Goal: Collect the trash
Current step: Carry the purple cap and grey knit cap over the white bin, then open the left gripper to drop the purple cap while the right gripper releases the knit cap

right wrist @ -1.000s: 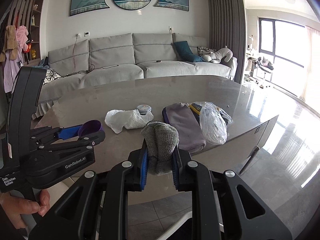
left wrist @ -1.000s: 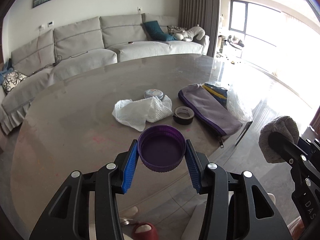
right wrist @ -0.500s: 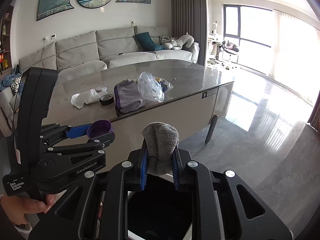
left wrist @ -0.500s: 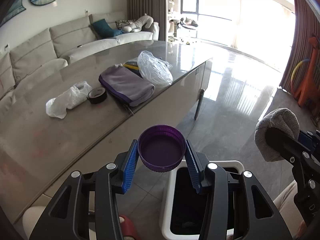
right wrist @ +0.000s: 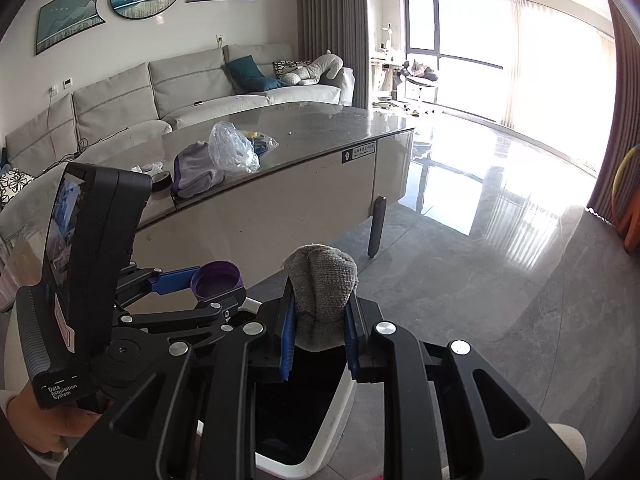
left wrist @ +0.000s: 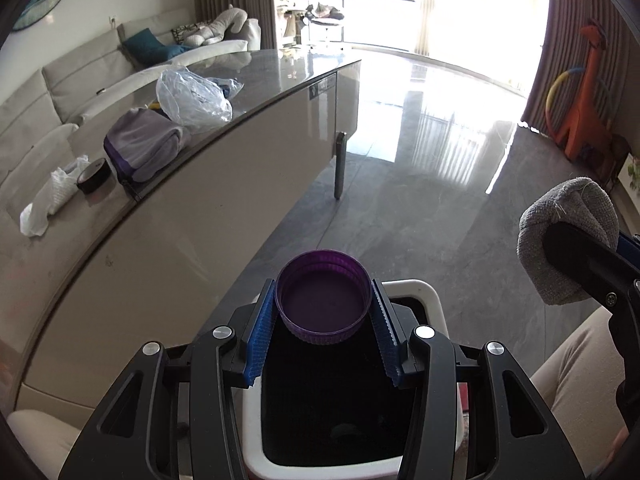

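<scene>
Bin (left wrist: 430, 300), white with a dark opening, stands near, under both tools. Left gripper (left wrist: 323, 322) clamps the purple cap (left wrist: 322, 300) directly over it; right gripper (right wrist: 318, 326) pinches the grey cloth wad (right wrist: 322, 280). Release only when centred over the opening. Farther left, table (left wrist: 120, 264) bears other litter.

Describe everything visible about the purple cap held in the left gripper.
The purple cap is a round, shallow plastic lid with a ribbed outer wall and a smooth, empty inside that faces the left wrist camera. The left gripper is shut on it, its blue ridged pads pressing opposite sides of the rim. It hangs in the air over the dark opening of the white trash bin; nothing else touches it. The right wrist view shows it side-on.
</scene>
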`<action>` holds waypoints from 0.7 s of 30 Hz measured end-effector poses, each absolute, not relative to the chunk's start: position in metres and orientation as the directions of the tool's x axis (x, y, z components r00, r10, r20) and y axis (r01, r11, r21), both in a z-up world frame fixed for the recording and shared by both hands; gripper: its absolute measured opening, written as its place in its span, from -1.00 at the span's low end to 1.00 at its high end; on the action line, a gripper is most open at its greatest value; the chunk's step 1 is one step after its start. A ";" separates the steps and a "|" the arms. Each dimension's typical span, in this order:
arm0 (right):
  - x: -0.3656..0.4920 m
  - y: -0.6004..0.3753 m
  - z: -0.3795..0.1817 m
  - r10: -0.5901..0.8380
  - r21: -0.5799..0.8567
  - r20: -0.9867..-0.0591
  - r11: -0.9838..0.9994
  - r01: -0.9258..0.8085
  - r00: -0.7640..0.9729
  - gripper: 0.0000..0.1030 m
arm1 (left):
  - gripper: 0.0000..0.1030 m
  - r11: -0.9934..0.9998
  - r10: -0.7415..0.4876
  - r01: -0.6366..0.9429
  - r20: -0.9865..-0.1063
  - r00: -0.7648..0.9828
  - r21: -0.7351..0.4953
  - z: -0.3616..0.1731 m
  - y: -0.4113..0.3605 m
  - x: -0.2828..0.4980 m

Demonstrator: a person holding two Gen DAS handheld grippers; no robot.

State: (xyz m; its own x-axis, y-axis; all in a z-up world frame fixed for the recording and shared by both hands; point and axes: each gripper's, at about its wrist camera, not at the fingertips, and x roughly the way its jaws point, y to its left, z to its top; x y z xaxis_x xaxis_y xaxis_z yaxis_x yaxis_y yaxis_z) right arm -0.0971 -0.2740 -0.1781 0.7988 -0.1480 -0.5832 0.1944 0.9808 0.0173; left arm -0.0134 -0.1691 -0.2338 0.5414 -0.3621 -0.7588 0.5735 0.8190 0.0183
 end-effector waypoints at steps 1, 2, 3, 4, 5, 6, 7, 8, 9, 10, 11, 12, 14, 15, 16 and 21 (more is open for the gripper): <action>-0.097 -0.275 -0.180 -0.150 0.019 -0.585 0.980 0.199 0.797 -0.58 | -0.11 0.815 -0.359 0.578 -0.767 0.532 0.019 -0.238 -0.171 -0.013; -0.097 -0.276 -0.182 -0.150 0.023 -0.588 0.979 0.201 0.795 -0.58 | -0.11 0.812 -0.357 0.583 -0.774 0.524 0.020 -0.242 -0.172 -0.012; -0.096 -0.277 -0.183 -0.148 0.026 -0.591 0.979 0.202 0.793 -0.58 | -0.11 0.810 -0.351 0.585 -0.780 0.518 0.024 -0.246 -0.172 -0.010; -0.096 -0.278 -0.184 -0.149 0.026 -0.592 0.979 0.204 0.792 -0.58 | -0.11 0.808 -0.344 0.588 -0.787 0.512 0.029 -0.251 -0.174 -0.010; -0.096 -0.278 -0.185 -0.149 0.027 -0.592 0.979 0.204 0.792 -0.58 | -0.11 0.807 -0.338 0.590 -0.795 0.504 0.032 -0.256 -0.176 -0.010; -0.096 -0.279 -0.186 -0.147 0.029 -0.594 0.979 0.204 0.791 -0.58 | -0.11 0.805 -0.333 0.592 -0.803 0.495 0.030 -0.260 -0.177 -0.010; -0.098 -0.281 -0.187 -0.147 0.029 -0.596 0.979 0.204 0.789 -0.58 | -0.11 0.805 -0.332 0.593 -0.808 0.487 0.027 -0.263 -0.177 -0.010; -0.097 -0.281 -0.187 -0.148 0.028 -0.597 0.978 0.205 0.788 -0.58 | -0.11 0.805 -0.328 0.593 -0.812 0.483 0.028 -0.266 -0.178 -0.010; -0.097 -0.282 -0.188 -0.148 0.028 -0.599 0.978 0.205 0.787 -0.58 | -0.11 0.804 -0.322 0.594 -0.816 0.480 0.031 -0.269 -0.178 -0.010; -0.096 -0.282 -0.188 -0.146 0.030 -0.603 0.978 0.205 0.784 -0.58 | -0.11 0.803 -0.319 0.595 -0.820 0.475 0.032 -0.272 -0.179 -0.010; -0.096 -0.282 -0.188 -0.147 0.030 -0.606 0.978 0.207 0.782 -0.58 | -0.11 0.804 -0.318 0.594 -0.823 0.471 0.030 -0.274 -0.179 -0.010; -0.095 -0.282 -0.189 -0.147 0.029 -0.608 0.978 0.207 0.780 -0.58 | -0.11 0.803 -0.317 0.596 -0.826 0.466 0.028 -0.277 -0.180 -0.010; -0.096 -0.282 -0.191 -0.144 0.031 -0.616 0.978 0.206 0.775 -0.58 | -0.11 0.800 -0.314 0.600 -0.832 0.457 0.028 -0.280 -0.181 -0.010; -0.095 -0.284 -0.193 -0.142 0.033 -0.618 0.978 0.205 0.773 -0.58 | -0.10 0.799 -0.313 0.600 -0.835 0.454 0.027 -0.281 -0.181 -0.011; -0.095 -0.284 -0.194 -0.139 0.034 -0.623 0.978 0.204 0.770 -0.58 | -0.05 0.799 -0.314 0.601 -0.837 0.447 0.022 -0.282 -0.181 -0.012; -0.090 -0.281 -0.200 -0.133 0.031 -0.639 0.980 0.198 0.758 -0.58 | 0.91 0.795 -0.189 0.600 -0.901 0.391 0.093 -0.309 -0.188 -0.002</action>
State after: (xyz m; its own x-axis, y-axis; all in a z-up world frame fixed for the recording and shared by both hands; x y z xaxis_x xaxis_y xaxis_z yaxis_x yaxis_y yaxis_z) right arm -0.0898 -0.2810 -0.1999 0.7575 -0.1330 -0.6391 0.1978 0.9798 0.0306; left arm -0.0023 -0.1877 -0.3090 0.3907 -0.1891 -0.9009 0.5999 0.7946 0.0934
